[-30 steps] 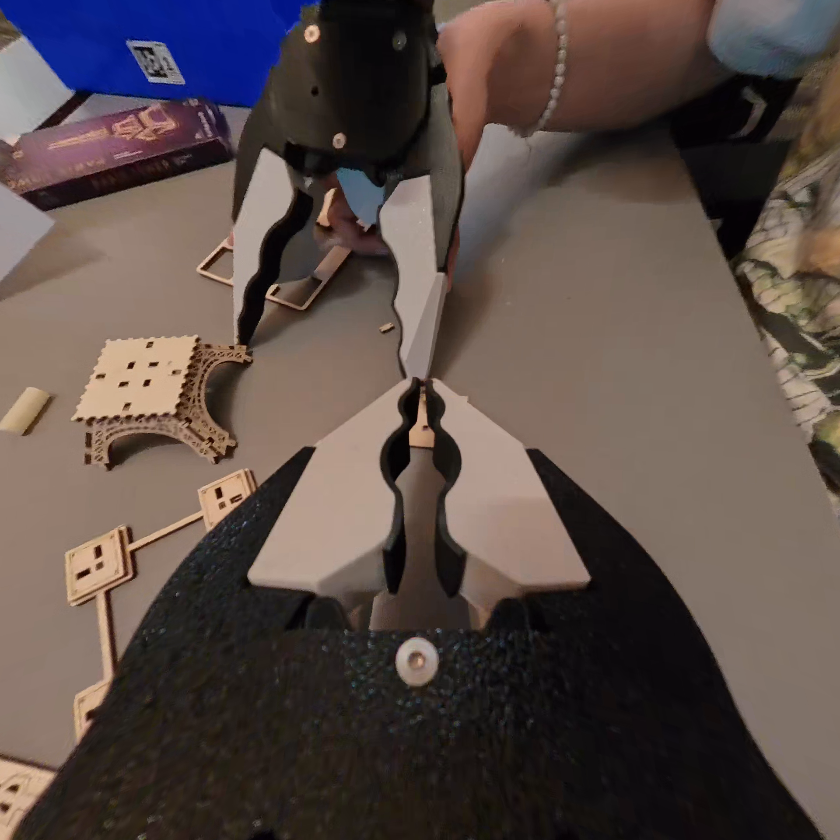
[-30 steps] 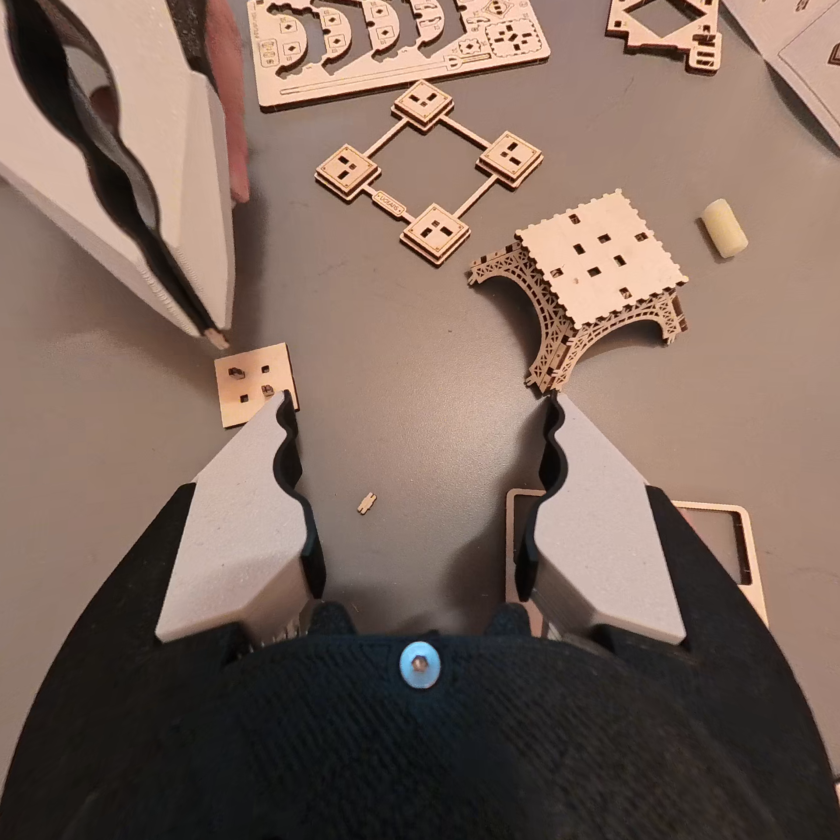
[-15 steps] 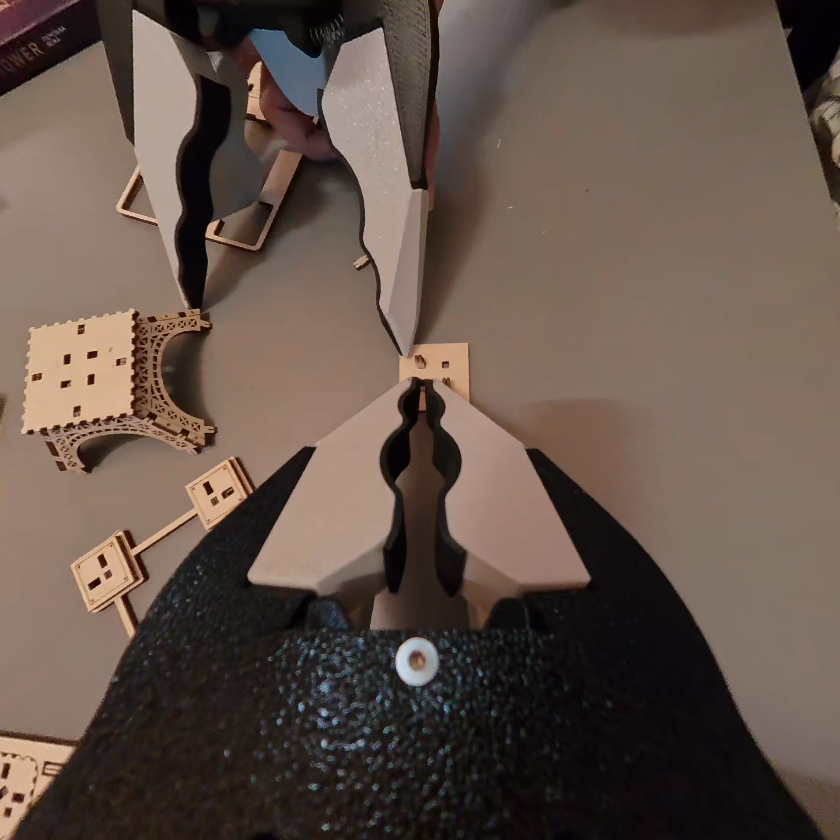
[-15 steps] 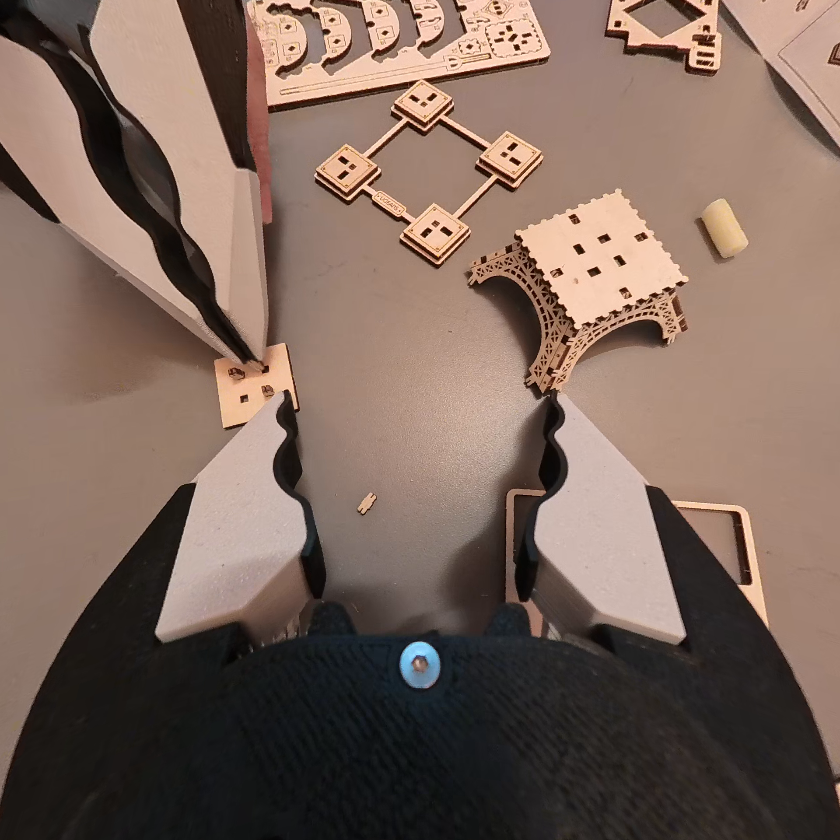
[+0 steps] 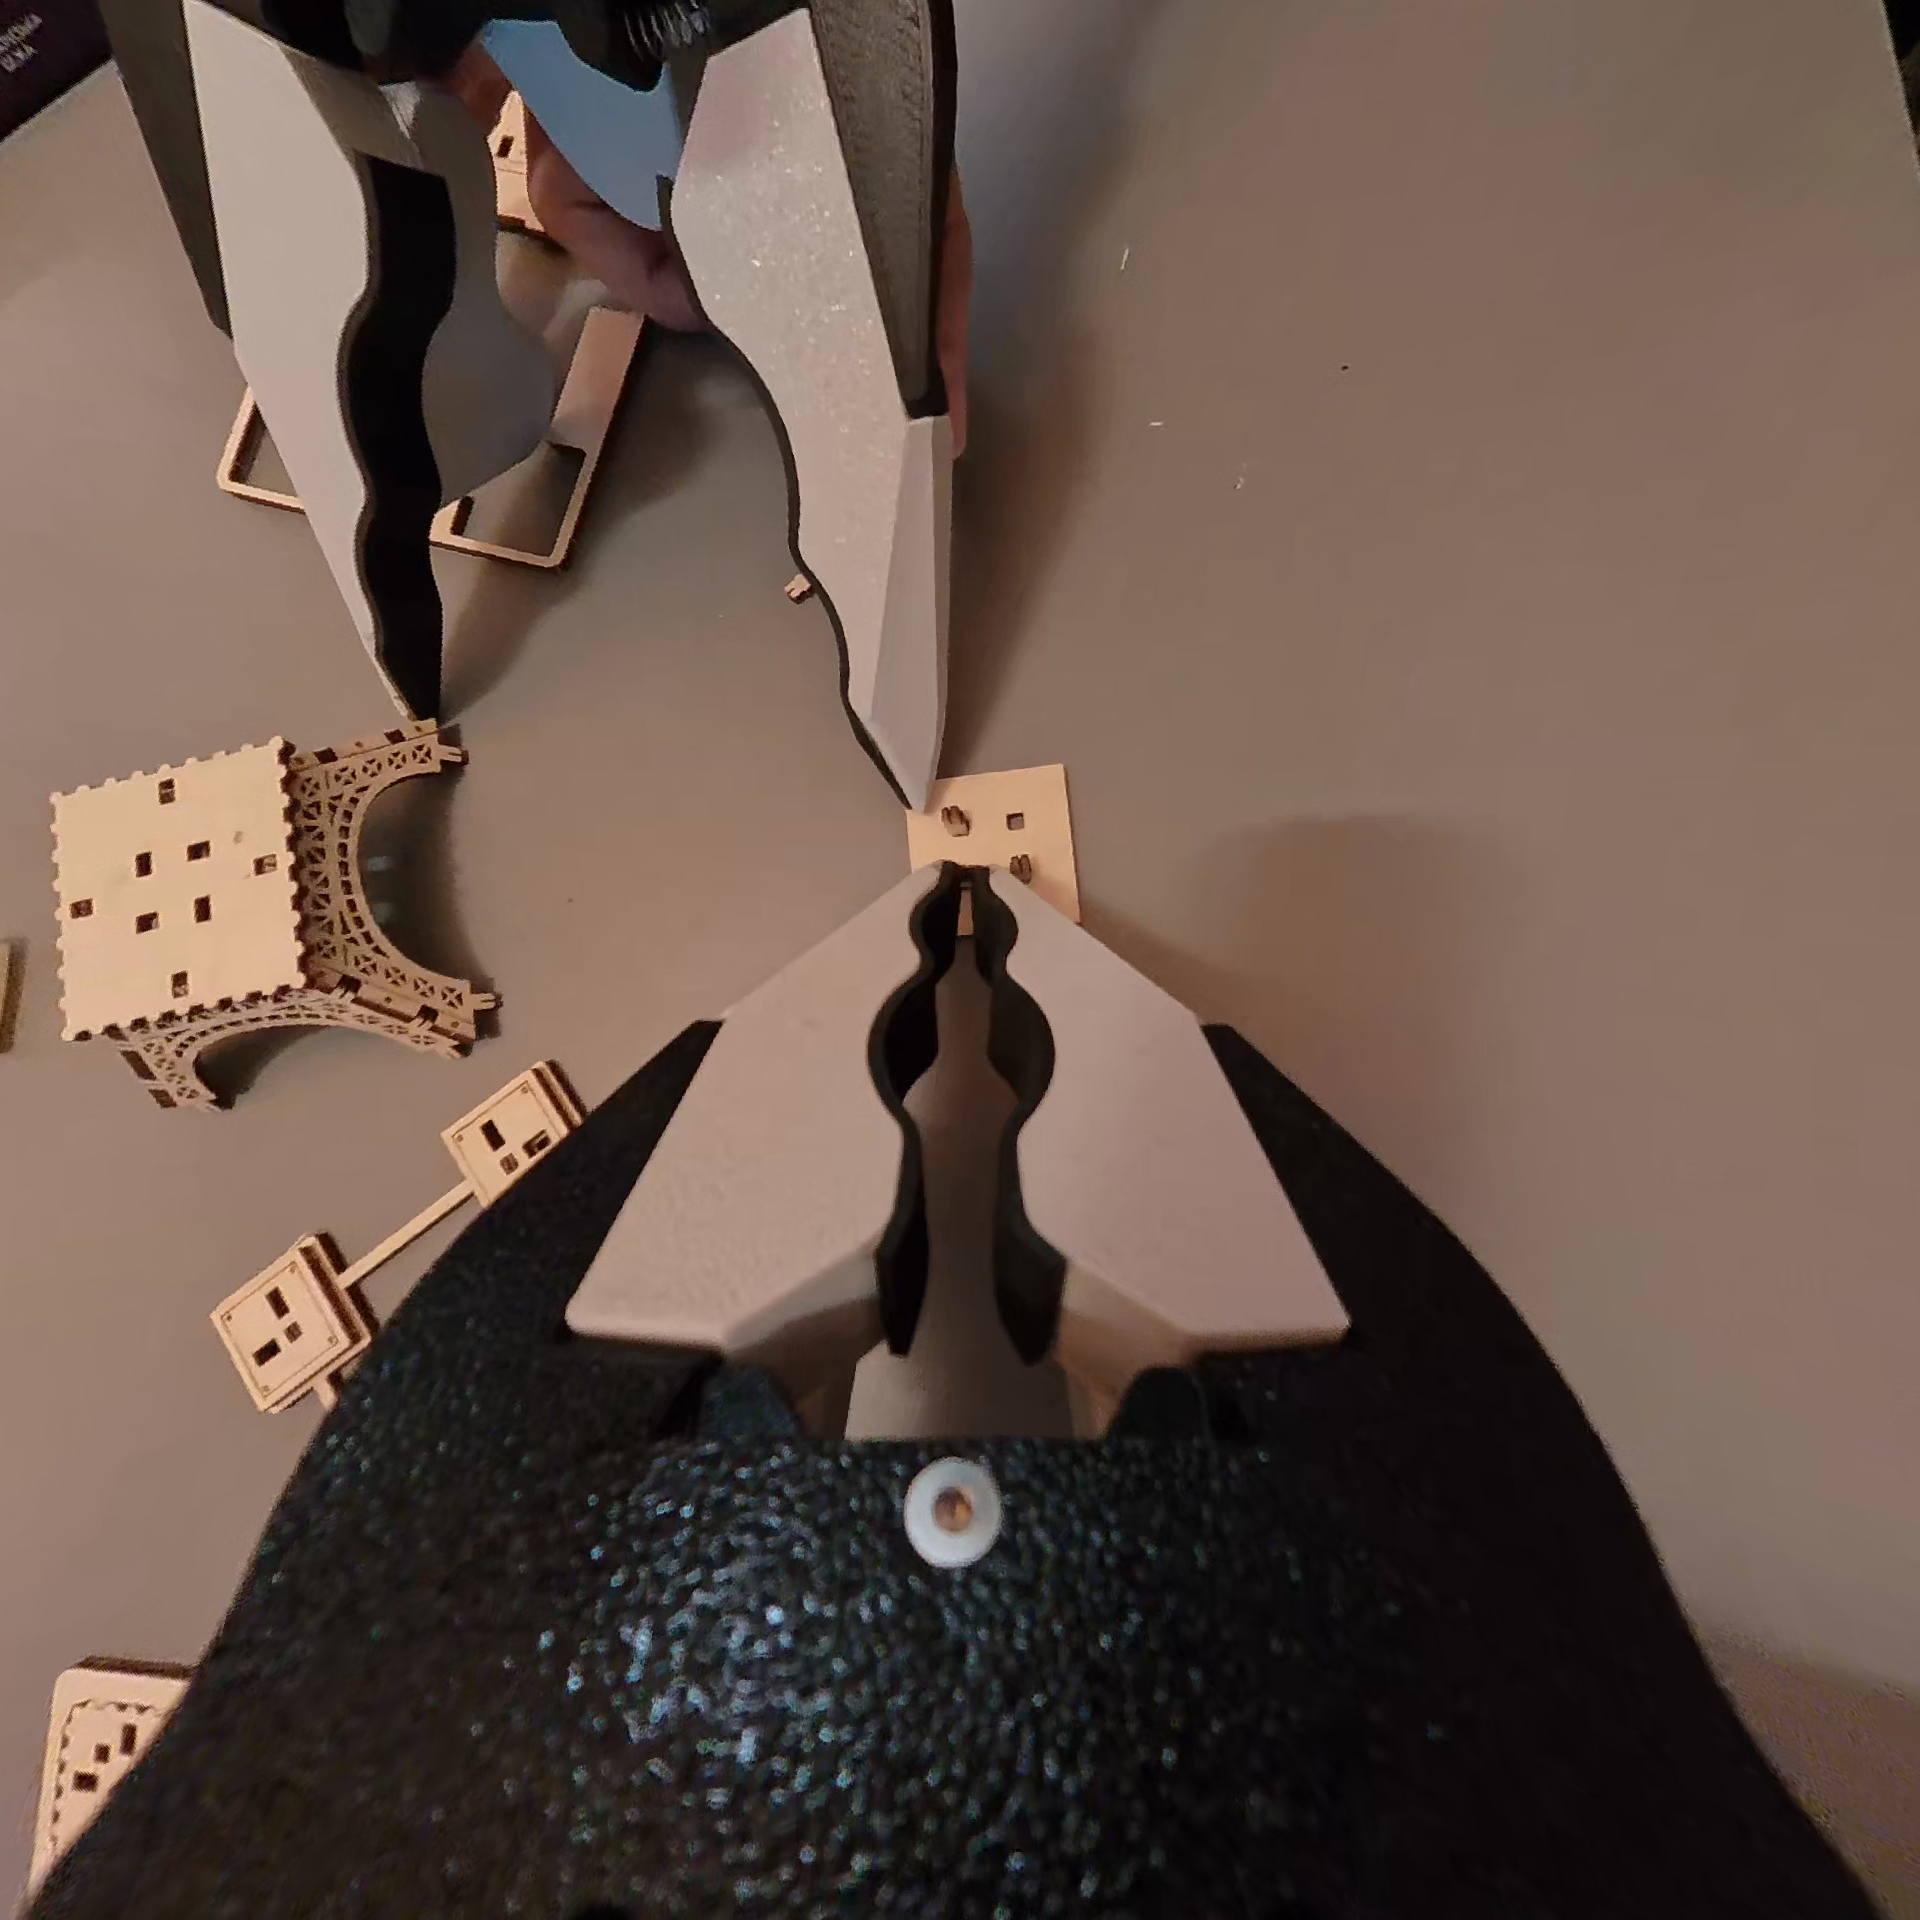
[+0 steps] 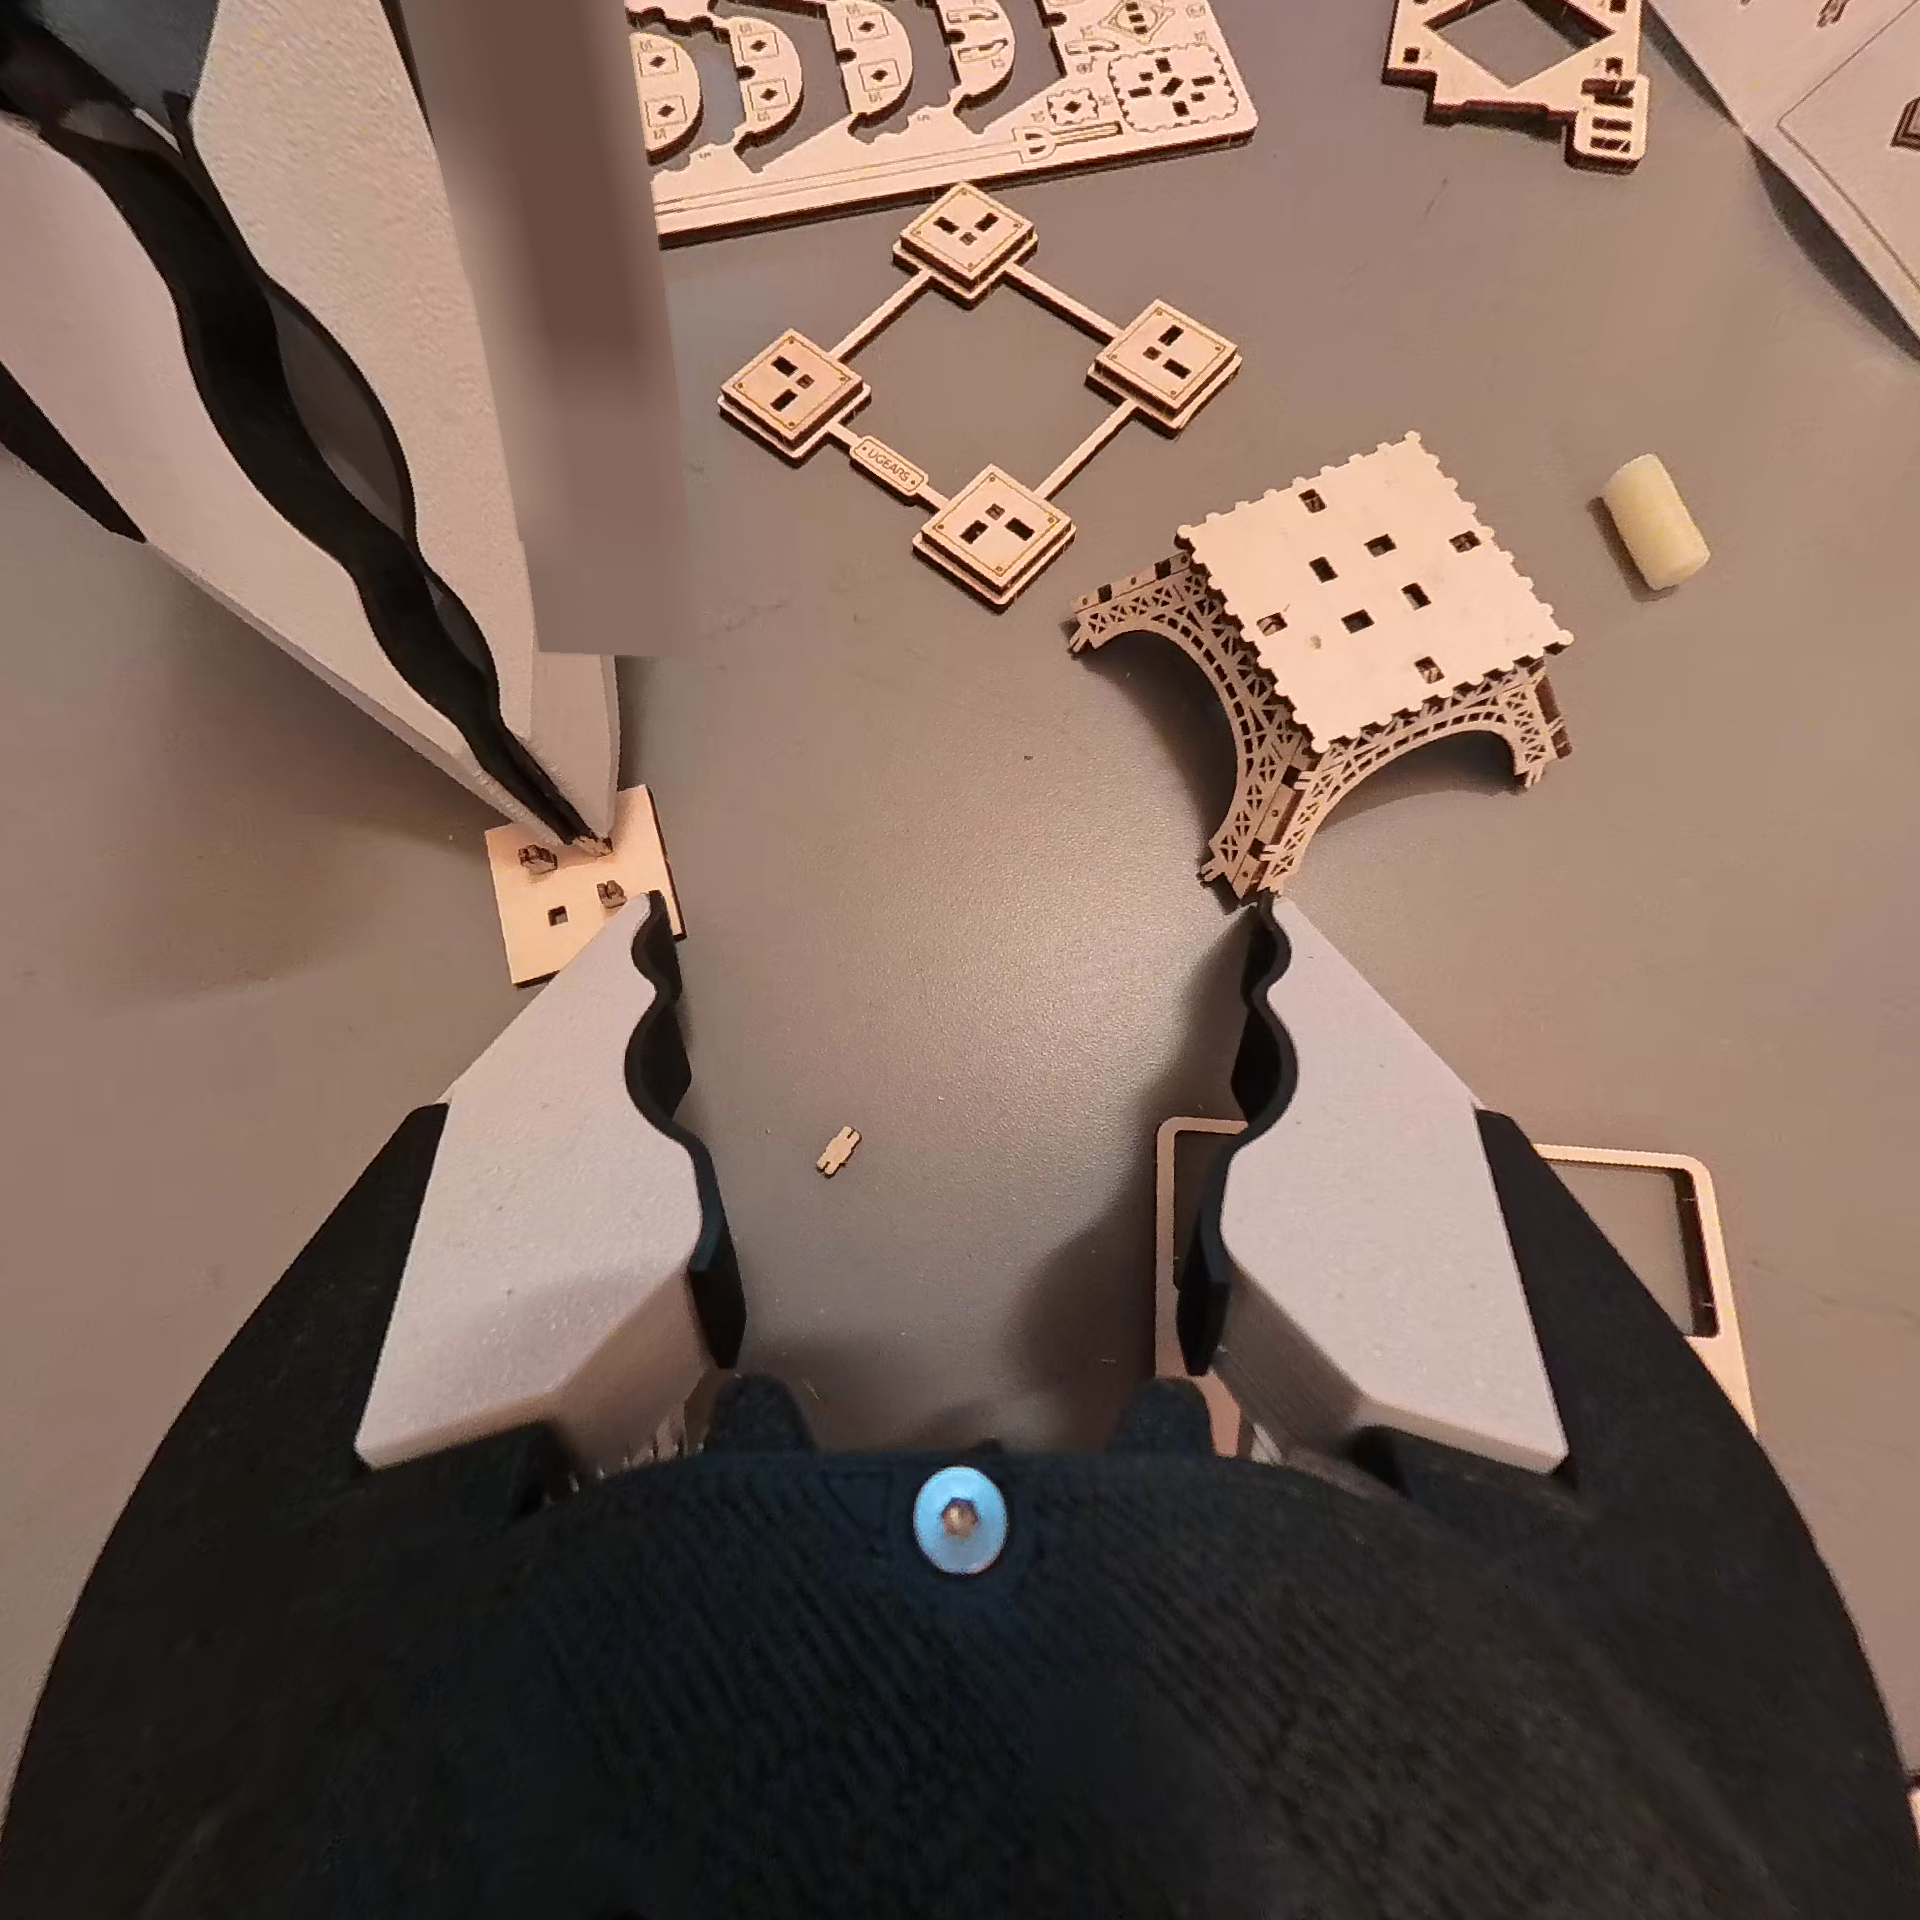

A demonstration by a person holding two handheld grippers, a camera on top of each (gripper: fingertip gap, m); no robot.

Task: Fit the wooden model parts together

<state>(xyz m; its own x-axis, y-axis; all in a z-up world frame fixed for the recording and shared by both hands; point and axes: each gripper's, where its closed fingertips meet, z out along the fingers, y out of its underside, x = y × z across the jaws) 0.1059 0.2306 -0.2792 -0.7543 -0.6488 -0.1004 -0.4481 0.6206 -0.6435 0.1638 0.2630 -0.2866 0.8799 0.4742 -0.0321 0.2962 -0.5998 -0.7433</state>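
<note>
My left gripper (image 5: 966,883) is shut on a small wooden peg (image 5: 967,910) and presses it down onto a small square slotted plate (image 5: 1003,831) lying flat on the grey table. In the right wrist view the left gripper's tips (image 6: 577,831) touch that plate (image 6: 566,914) near a slot. My right gripper (image 6: 956,914) is open and empty, low over the table; its left fingertip (image 6: 649,920) rests on the plate's corner. In the left wrist view the right gripper (image 5: 665,748) stands just beyond the plate. An assembled lattice tower base (image 6: 1371,613) stands by its right fingertip.
A square frame with four pads (image 6: 982,405), a parts sheet (image 6: 935,135), another cut piece (image 6: 1517,83) and paper (image 6: 1849,156) lie beyond. A loose peg (image 6: 838,1151) lies between my right fingers. A rectangular frame (image 6: 1610,1155) and a cream cylinder (image 6: 1654,538) lie to the right. Between my right fingertips and the cream cylinder (image 6: 1654,538) there is roughly 11 cm.
My left gripper has come down and forward with the peg until its tips meet the small square plate. The right gripper has stayed open in place.
</note>
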